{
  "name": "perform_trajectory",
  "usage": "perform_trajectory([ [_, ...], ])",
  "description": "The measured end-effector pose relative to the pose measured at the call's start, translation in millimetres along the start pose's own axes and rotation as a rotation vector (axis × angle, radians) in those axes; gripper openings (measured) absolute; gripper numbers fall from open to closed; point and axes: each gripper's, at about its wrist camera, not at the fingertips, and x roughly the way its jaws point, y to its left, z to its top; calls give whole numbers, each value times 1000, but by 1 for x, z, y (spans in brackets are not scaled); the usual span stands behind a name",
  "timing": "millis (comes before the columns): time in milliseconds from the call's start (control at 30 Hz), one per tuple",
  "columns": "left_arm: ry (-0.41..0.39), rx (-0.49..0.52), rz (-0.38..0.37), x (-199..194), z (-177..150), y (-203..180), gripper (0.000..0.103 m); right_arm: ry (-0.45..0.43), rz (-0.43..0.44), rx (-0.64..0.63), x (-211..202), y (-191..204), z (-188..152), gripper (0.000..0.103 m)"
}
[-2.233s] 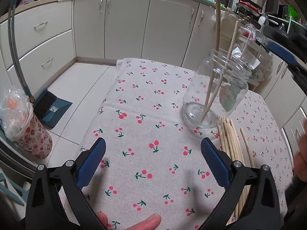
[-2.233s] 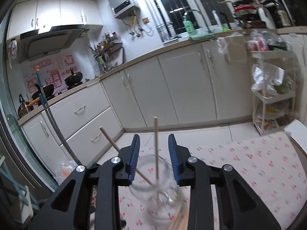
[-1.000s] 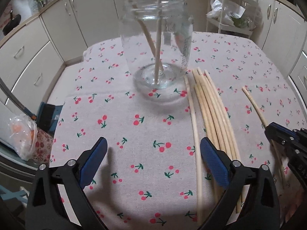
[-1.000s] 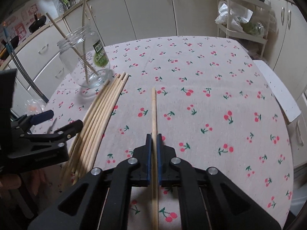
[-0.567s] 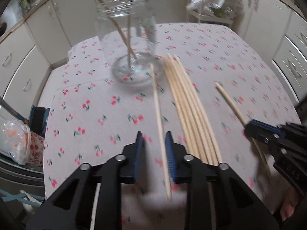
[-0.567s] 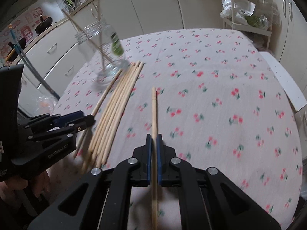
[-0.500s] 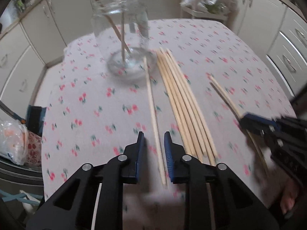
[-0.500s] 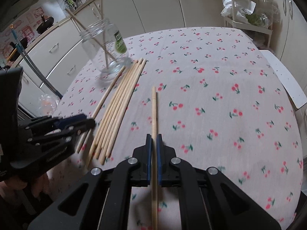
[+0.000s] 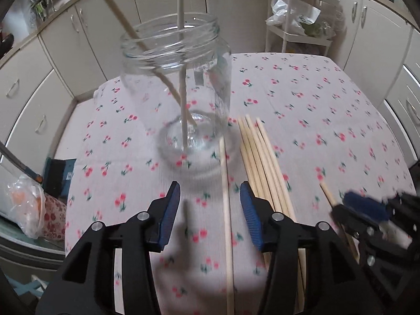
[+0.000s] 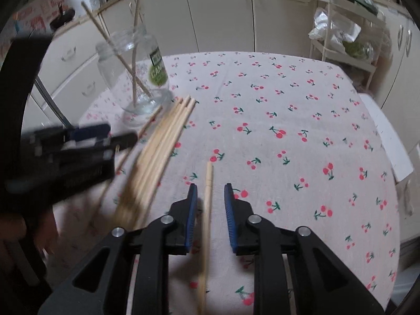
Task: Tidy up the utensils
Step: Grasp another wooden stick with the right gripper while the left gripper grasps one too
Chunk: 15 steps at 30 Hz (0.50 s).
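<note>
A clear glass jar [image 9: 181,86] with two wooden chopsticks [image 9: 181,78] in it stands on the cherry-print tablecloth [image 9: 315,110]; it also shows in the right wrist view [image 10: 136,78]. My left gripper [image 9: 210,210] is open, its jaws either side of a single chopstick [image 9: 226,210] lying in front of the jar. A bundle of several chopsticks [image 9: 262,162] lies to its right. My right gripper [image 10: 208,210] is open, a lone chopstick [image 10: 207,210] lying between its jaws. The bundle [image 10: 162,144] lies to its left.
Cream kitchen cabinets [image 9: 65,39] surround the table. A white shelf rack with bags [image 9: 302,26] stands beyond the table's far edge. A bagged bin [image 9: 29,210] and a dustpan [image 9: 59,176] sit on the floor at left.
My right gripper has opened and let go of the lone chopstick. My left gripper has opened wider and moved closer to the jar, over the single chopstick.
</note>
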Motion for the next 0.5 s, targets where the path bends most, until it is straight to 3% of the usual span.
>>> perform_trajectory([
  [33,10,2,-10,4,2,0,36,-7,-9,0,0,-2,-1,7],
  [67,23,8,-21,8,3,-1,19,-12,-9,8,0,-5,0,7],
  [167,26,54,-37,10,2,-5,5,-24,-4,62,0,-19,3,7],
  [333,43,38,-96,-8,-15,-4,5,-33,47,129,-6,-33,5,6],
  [433,36,20,-95,-21,-28,3,6,-21,57,124,-6,-33,5,7],
  [500,53,-10,-112,-19,-29,9,16,-12,56,127,-4,-32,5,7],
])
